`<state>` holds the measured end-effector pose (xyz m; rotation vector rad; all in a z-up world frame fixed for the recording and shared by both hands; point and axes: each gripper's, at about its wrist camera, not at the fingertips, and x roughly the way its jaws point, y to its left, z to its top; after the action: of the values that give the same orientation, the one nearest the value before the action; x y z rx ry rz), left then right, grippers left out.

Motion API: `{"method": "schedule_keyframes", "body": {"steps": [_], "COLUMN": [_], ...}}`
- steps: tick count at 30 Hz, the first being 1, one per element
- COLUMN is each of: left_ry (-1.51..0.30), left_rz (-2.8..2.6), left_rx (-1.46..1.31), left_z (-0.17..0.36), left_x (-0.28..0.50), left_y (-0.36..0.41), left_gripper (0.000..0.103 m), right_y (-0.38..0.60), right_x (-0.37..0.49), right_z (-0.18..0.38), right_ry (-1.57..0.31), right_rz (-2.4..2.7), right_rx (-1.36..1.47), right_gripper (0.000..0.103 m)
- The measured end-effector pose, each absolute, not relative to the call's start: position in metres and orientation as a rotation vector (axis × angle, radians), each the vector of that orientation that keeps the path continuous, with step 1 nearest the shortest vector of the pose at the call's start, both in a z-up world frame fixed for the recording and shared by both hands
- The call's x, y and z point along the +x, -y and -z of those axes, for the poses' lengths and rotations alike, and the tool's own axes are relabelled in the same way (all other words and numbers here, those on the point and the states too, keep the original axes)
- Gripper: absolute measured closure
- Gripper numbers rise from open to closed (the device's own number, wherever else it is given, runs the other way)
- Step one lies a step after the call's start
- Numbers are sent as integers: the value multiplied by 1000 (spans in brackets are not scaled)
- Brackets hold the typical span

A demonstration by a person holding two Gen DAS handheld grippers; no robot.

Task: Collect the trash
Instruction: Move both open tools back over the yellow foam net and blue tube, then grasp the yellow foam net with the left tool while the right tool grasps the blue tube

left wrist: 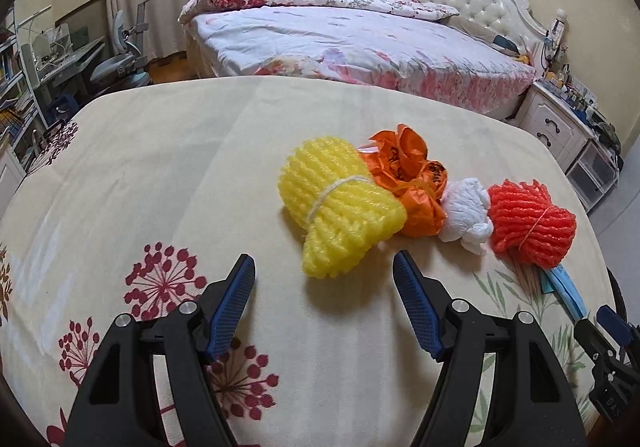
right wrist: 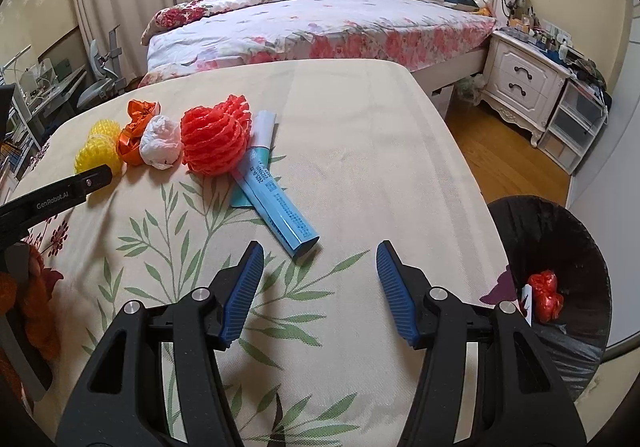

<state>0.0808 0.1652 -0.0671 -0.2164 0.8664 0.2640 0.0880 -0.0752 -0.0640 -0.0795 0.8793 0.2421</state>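
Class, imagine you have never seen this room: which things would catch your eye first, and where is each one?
Brightest is the row of trash on the cloth-covered table: a yellow foam net, crumpled orange plastic, a white wad and a red foam net. A blue tube box lies beside the red net, and a black-lined bin stands off the table's right edge.

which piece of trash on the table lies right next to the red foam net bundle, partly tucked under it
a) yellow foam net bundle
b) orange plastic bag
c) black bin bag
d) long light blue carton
d: in the right wrist view the long light blue carton has its far end tucked under the red foam net bundle, while the yellow and orange pieces sit further left beyond a crumpled white wad.
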Motion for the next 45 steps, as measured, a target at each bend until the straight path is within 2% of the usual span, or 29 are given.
{"method": "schedule_keyframes", "body": {"steps": [14, 24, 29, 30, 34, 35, 41, 44, 45], "left_ry": [-874, -850, -832, -831, -833, -832, -833, -833, -834], "left_rz": [-364, -229, -199, -197, -196, -197, -196, -198, -201], "left_rx": [-283, -205, -137, -133, -135, -133, -127, -120, -119], "left_z": [68, 58, 53, 53, 53, 53, 55, 55, 56], "left_x": [51, 46, 57, 59, 64, 66, 73, 76, 76], "left_y": [-223, -188, -173, -173, -173, -174, -173, -174, -174], "left_gripper": [33, 33, 30, 30, 30, 30, 29, 29, 29], "right_y": [73, 66, 55, 53, 53, 56, 72, 71, 71], "right_x": [91, 95, 106, 108, 110, 109, 103, 102, 104], "right_z": [65, 65, 66, 66, 68, 68, 66, 65, 65], "right_ry": [-877, -884, -888, -888, -897, -899, -913, -917, -910], "right_rz": [-230, -238, -251, -249, -256, -259, -237, -247, -237], "right_rx": [-96, -125, -164, -171, -176, -166, -116, -121, -125], "right_gripper": [45, 45, 45, 47, 73, 77, 80, 77, 71]}}
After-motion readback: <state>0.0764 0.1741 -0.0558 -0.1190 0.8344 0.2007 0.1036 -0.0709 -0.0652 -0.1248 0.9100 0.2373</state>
